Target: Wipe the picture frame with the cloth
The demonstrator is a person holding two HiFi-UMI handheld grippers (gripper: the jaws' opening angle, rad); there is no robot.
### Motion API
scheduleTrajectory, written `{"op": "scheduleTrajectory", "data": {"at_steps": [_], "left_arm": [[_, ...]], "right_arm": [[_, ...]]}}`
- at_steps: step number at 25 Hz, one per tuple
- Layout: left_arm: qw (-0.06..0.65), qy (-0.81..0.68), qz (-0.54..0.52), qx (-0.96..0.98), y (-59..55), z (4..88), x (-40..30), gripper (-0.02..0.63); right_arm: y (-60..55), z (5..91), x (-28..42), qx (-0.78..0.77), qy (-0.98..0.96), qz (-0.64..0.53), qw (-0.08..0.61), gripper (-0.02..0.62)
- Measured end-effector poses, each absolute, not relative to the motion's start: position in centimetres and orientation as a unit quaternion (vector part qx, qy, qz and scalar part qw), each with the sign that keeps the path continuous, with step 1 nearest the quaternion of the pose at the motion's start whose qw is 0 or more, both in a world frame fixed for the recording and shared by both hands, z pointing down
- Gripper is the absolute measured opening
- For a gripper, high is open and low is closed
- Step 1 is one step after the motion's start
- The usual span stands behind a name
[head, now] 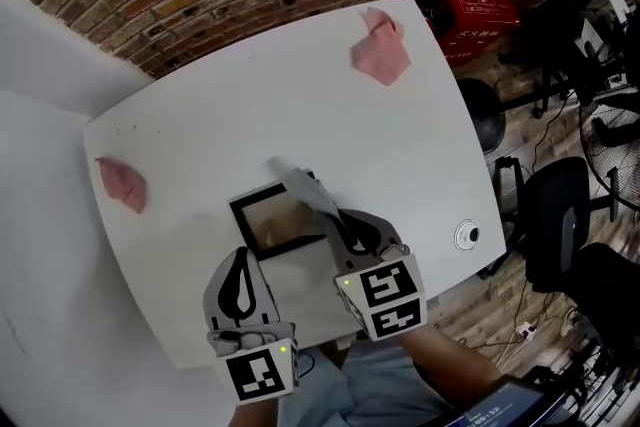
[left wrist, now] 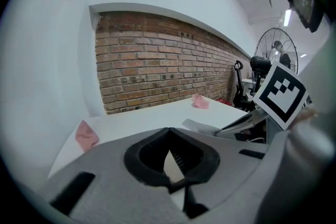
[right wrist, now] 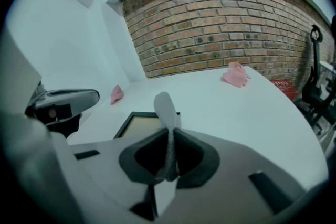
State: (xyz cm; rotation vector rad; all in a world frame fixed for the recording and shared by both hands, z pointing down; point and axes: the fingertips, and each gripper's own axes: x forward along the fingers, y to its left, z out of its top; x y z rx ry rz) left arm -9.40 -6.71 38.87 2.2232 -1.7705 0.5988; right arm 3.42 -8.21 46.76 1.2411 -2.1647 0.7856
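Note:
A small black picture frame (head: pixel 270 220) with a tan picture lies flat on the white table (head: pixel 300 105), just in front of me. My right gripper (head: pixel 335 215) hovers over the frame's right side, shut on a grey cloth (head: pixel 305 187). The cloth's free end sticks out past the tips above the frame. In the right gripper view the cloth (right wrist: pixel 165 107) runs up between the closed jaws (right wrist: pixel 169 131), with the frame (right wrist: pixel 137 123) behind it. My left gripper (head: pixel 243 255) is at the frame's near left corner, and its tips (left wrist: pixel 168 131) meet with nothing clearly held.
Two pink cloths lie on the table, one far right (head: pixel 380 50) and one at the left edge (head: pixel 122 183). A small round object (head: pixel 467 235) sits near the right edge. A red crate (head: pixel 475 10), office chairs (head: pixel 560 215) and a fan stand beyond it.

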Motion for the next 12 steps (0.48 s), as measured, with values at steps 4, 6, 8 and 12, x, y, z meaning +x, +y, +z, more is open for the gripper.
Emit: {"op": "scheduleTrajectory", "data": {"at_steps": [4, 6, 8, 12], "left_arm": [[0.109, -0.616, 0.198, 0.755, -6.3, 37.4, -9.6, 0.009], [0.096, -0.623, 0.191, 0.752, -6.2, 36.6, -10.1, 0.009], [0.089, -0.632, 0.185, 0.747, -6.2, 35.9, -10.8, 0.009], [0.085, -0.649, 0.175, 0.736, -5.6, 34.9, -12.6, 0.009]], "right_arm": [[-8.6, 44.6, 3.8, 0.459, -0.807, 0.273, 0.252, 0.034], [-9.0, 43.4, 3.5, 0.458, -0.813, 0.262, 0.247, 0.034], [-9.5, 42.4, 2.7, 0.453, -0.821, 0.25, 0.243, 0.034], [-10.0, 40.8, 0.5, 0.438, -0.836, 0.231, 0.236, 0.034]]}}
